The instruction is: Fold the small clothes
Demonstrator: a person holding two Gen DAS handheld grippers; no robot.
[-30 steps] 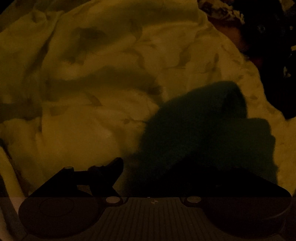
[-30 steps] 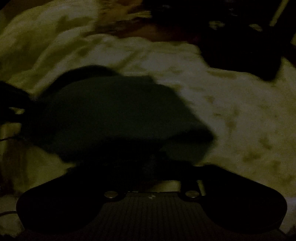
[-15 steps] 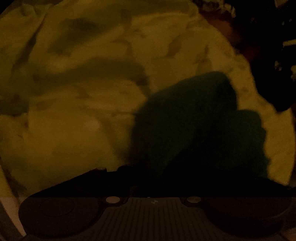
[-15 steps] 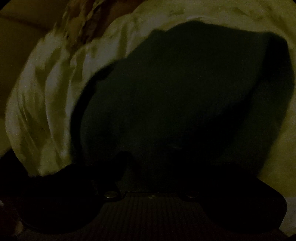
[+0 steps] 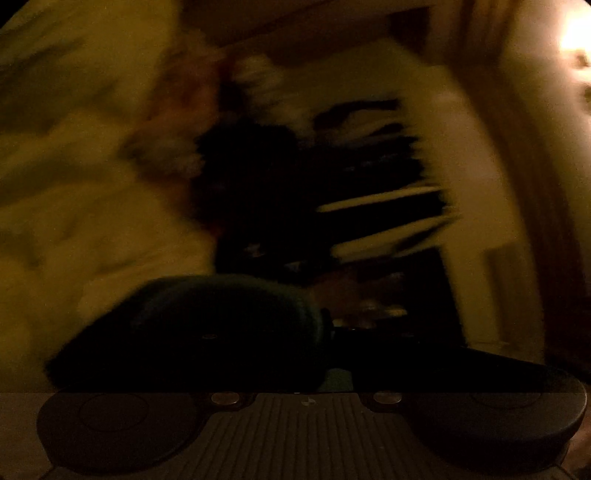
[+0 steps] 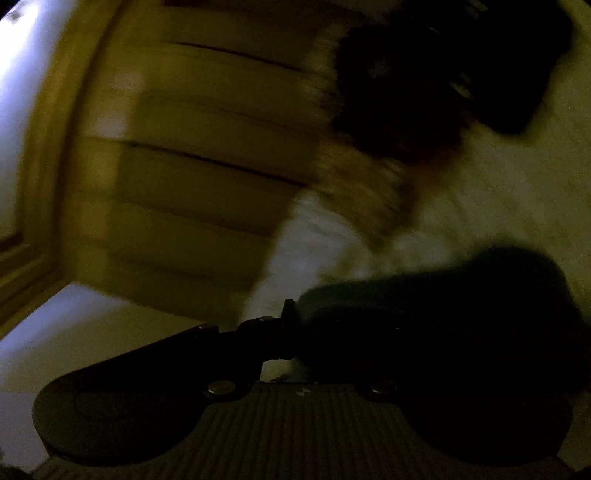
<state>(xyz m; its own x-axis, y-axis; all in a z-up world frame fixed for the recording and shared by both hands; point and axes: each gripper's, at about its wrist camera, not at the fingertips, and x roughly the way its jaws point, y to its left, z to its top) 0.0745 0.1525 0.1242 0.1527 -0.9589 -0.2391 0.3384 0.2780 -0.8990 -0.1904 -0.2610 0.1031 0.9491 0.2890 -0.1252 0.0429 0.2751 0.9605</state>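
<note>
A small dark green garment [image 5: 229,314] bunches over the left finger of my left gripper [image 5: 327,332]. Those jaws are closing with the cloth pinched between them, raised off the pale quilt [image 5: 74,192]. In the right wrist view the same garment [image 6: 443,314] hangs to the right of my right gripper [image 6: 295,332]. Its jaws are closing too, with the garment's edge caught between them. Only the right gripper's left finger [image 6: 284,321] shows; the cloth covers the other. Both views are dim and blurred by motion.
A dark heap of clothes [image 5: 258,177] and a striped item [image 5: 388,206] lie at the quilt's far side. A lamp glows at the upper right [image 5: 576,33]. The right wrist view shows wooden panelling [image 6: 203,166] on the left and a dark pile [image 6: 424,74] above the bedding [image 6: 517,203].
Both grippers have closed on the green garment and risen with it. The views have swung from looking down on the quilt to looking across the room.
</note>
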